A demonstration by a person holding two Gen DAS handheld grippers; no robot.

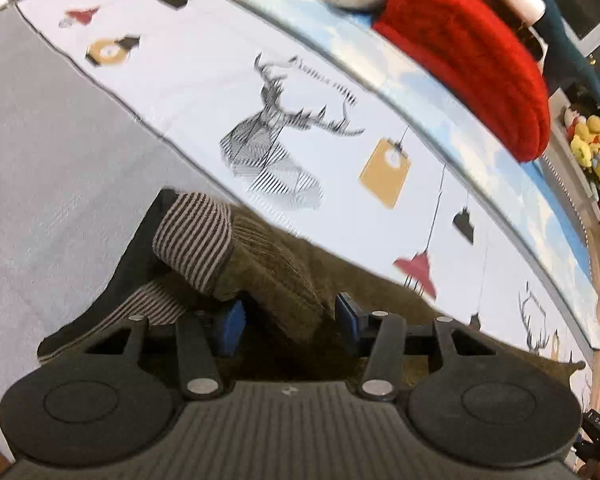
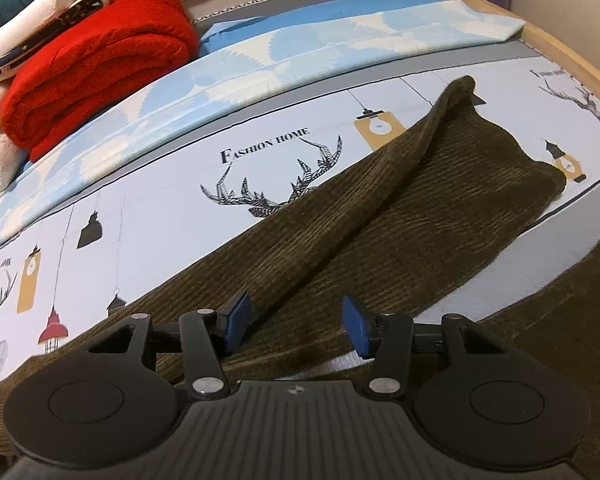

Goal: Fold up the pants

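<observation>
Olive corduroy pants lie spread on a bed sheet printed with deer and lamps, one leg creased in a long ridge. My right gripper hovers just over that leg, open, its blue pads clear of the cloth. In the left wrist view the pants' waistband is folded over and shows its striped lining. My left gripper is open and straddles this raised fold. The left pad is against the cloth, and a dark gap remains at the right pad.
A folded red knit sits on cream and white folded items at the back of the bed, also seen as the red knit. Yellow plush toys stand past the bed. A wooden bed frame bounds the far right edge.
</observation>
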